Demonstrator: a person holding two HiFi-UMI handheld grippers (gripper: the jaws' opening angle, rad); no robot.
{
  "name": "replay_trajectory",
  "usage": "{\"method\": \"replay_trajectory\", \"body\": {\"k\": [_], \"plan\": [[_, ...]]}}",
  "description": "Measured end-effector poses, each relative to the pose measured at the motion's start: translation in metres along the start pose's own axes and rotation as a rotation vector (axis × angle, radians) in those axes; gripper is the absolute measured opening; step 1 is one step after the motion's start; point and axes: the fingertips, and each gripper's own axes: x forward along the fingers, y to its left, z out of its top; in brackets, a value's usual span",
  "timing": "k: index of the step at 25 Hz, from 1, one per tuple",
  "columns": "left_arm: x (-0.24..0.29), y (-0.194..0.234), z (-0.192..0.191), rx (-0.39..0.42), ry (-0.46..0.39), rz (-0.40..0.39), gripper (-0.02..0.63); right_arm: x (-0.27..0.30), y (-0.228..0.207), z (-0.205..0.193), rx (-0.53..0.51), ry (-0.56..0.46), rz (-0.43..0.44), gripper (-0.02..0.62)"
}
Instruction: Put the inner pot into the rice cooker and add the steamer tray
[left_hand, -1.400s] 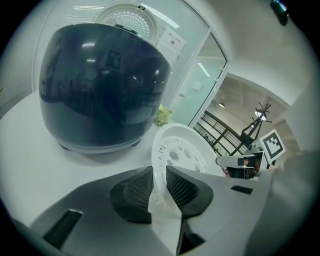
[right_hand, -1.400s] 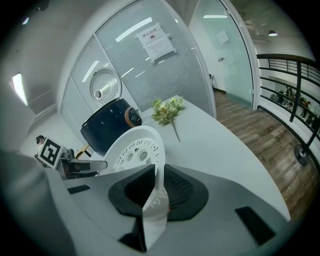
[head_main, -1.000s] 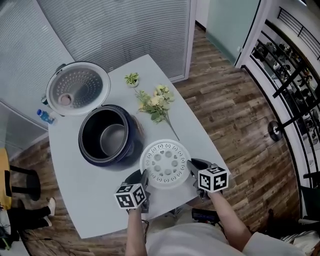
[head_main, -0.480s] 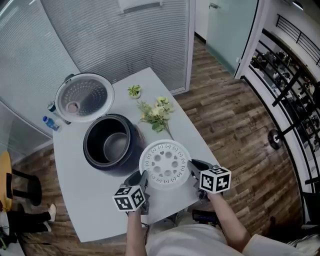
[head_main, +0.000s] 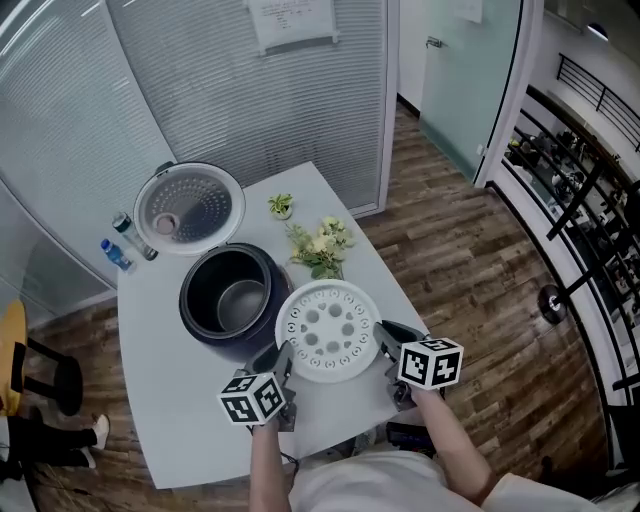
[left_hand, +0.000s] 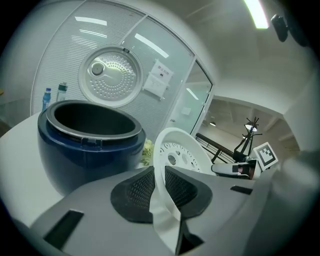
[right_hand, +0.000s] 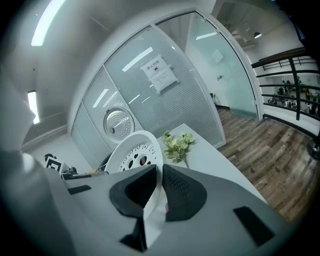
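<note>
Two pairs of fingers clamp the white steamer tray (head_main: 328, 332) by opposite rims: the left gripper (head_main: 283, 362) grips its left side, and the right gripper (head_main: 386, 348), whose fingers (right_hand: 182, 192) have just been closing, grips its right. The tray hangs over the counter (head_main: 170, 400) near its front edge, just beside the open rice cooker (head_main: 195, 322), which holds the inner pot (head_main: 243, 300). Flowers (head_main: 320, 245) lie by the far right edge. Wood floor (head_main: 480, 260) and blinded glass partitions (head_main: 200, 90) surround the counter.

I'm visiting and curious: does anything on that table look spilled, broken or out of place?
Nothing spilled or broken. Only the green-and-cream flower sprig lies loose on the white table beside the open dark blue rice cooker.
</note>
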Motion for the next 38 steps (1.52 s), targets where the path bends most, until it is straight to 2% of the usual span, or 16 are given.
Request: {"method": "replay_trajectory", "body": {"k": [12, 18, 32, 38], "plan": [[-0.032, -0.006, 0.033, -0.019, -0.091, -0.015, 0.061, -0.012, 0.034, 0.029, -0.016, -0.057, 0.077, 0.048], [-0.054, 0.008, 0.054, -0.008, -0.145, 0.027, 0.061, -0.003, 0.064, 0.043, -0.025, -0.086, 0.146, 0.046], [-0.112, 0.029, 0.092, -0.020, -0.262, 0.130, 0.060, 0.015, 0.129, 0.067, -0.062, -0.081, 0.311, 0.044], [-0.124, 0.048, 0.098, -0.080, -0.291, 0.159, 0.054, 0.030, 0.147, 0.067, -0.058, -0.059, 0.349, 0.044]]}}
